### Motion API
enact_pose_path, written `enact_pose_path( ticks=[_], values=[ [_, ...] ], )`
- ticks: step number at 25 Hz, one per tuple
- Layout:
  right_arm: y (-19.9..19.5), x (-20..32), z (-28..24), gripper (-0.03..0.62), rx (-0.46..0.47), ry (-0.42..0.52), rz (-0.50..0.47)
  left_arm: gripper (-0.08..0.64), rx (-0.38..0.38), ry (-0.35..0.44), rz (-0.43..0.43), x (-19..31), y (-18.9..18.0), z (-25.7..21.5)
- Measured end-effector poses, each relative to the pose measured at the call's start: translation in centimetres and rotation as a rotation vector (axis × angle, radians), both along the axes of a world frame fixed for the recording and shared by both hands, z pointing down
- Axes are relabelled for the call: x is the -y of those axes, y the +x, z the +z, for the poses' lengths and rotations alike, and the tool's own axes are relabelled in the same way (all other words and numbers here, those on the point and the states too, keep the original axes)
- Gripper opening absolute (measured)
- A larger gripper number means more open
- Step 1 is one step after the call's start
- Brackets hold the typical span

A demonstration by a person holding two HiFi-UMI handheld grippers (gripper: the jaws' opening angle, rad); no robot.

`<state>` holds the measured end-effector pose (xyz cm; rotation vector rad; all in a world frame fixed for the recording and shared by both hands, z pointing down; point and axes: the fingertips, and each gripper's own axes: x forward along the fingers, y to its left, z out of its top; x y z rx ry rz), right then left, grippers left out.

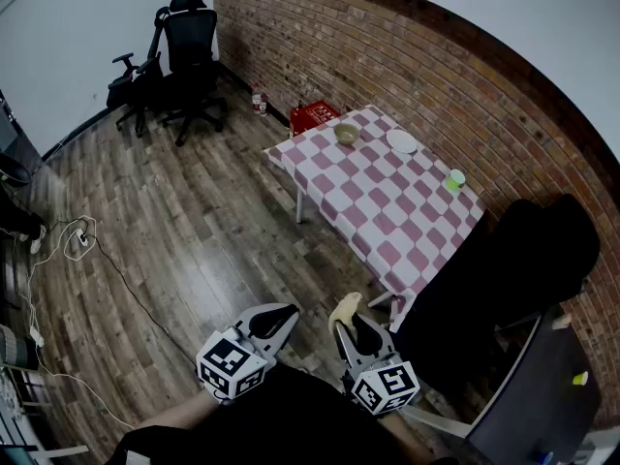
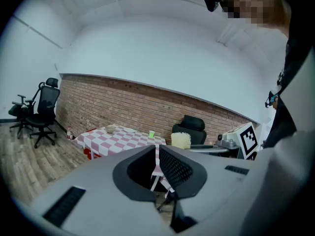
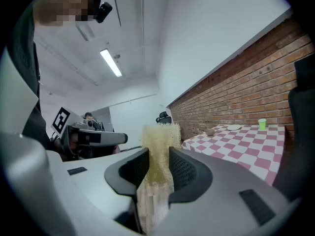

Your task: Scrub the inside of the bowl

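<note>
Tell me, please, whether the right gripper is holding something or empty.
Holding: the right gripper is shut on the yellow sponge; its own view shows both fingers pressing the sponge's sides.

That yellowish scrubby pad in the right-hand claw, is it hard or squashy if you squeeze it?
Probably squashy: the scrubber looks like loose, frizzy fibres and narrows where the right gripper pinches it. Likely light too, since it stands up from the jaws without drooping. Its rough weave should resist slipping.

A red brick wall [image 1: 465, 95] is joined by a plain white wall [image 1: 68, 27]. Dark wooden plank flooring [image 1: 194, 240] is laid throughout. Two black office chairs [image 1: 179, 61] are parked in the corner, and a table draped in red-and-white checked cloth [image 1: 378, 197] is set near the bricks.
</note>
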<state>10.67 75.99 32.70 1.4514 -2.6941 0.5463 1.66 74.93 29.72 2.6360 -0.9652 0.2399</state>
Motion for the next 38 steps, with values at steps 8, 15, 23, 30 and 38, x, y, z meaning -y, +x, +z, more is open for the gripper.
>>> enact_pose_path(
  ticks=[8, 15, 23, 30, 38],
  values=[
    [0.1, 0.1, -0.5, 0.138, 0.010, -0.004, 0.015, 0.034, 0.008, 0.001, -0.004, 0.1, -0.3, -0.3],
    [-0.6, 0.2, 0.8, 0.138, 0.073, -0.080, 0.007, 0.034, 0.025, -0.032, -0.006, 0.1, -1.1, 0.1],
    [-2.8, 3.7, 2.8, 0.138, 0.035, -0.138, -0.014, 0.034, 0.020, -0.087, 0.012, 4.2, -2.3, 2.2],
    [-6.0, 10.6, 2.6, 0.138, 0.006, -0.141, 0.005, 0.034, -0.033, -0.101, 0.033, 12.1, -5.6, 2.3],
    [-10.0, 18.3, 2.5, 0.138, -0.112, -0.185, 0.038, 0.034, -0.099, -0.116, 0.074, 20.3, -9.2, 2.2]
  ],
)
